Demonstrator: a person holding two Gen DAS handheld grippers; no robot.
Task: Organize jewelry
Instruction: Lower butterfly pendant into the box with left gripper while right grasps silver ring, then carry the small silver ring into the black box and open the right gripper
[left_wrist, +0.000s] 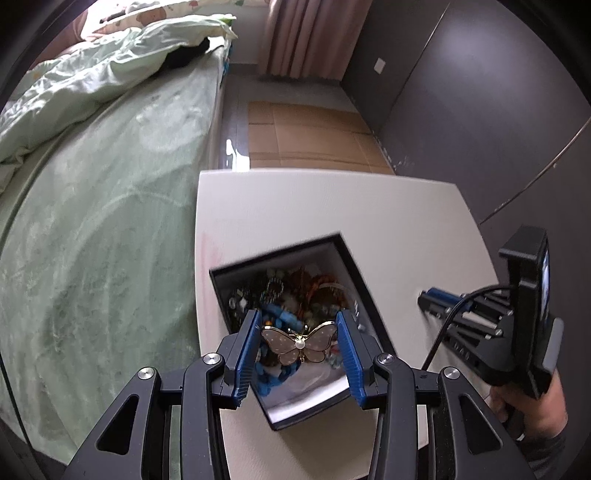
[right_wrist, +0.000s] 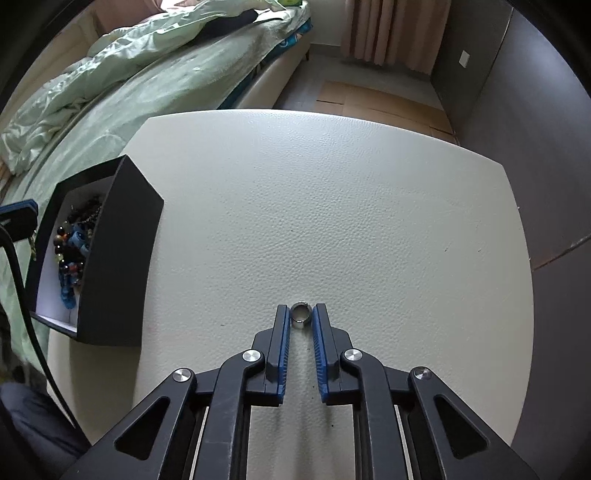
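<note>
The left gripper (left_wrist: 299, 341) pinches a butterfly brooch (left_wrist: 298, 342) directly above the black box (left_wrist: 349, 254): pale pink wings dotted with tiny stones, gold edging, a pearl at the body. Inside the box lies a tangle of beaded jewelry (left_wrist: 291, 295) in blue, orange and dark tones. Right of the box, on the white desk (right_wrist: 332, 206), the right gripper (right_wrist: 301, 314) is closed on a small silver ring (right_wrist: 301, 313) resting on the desk.
</note>
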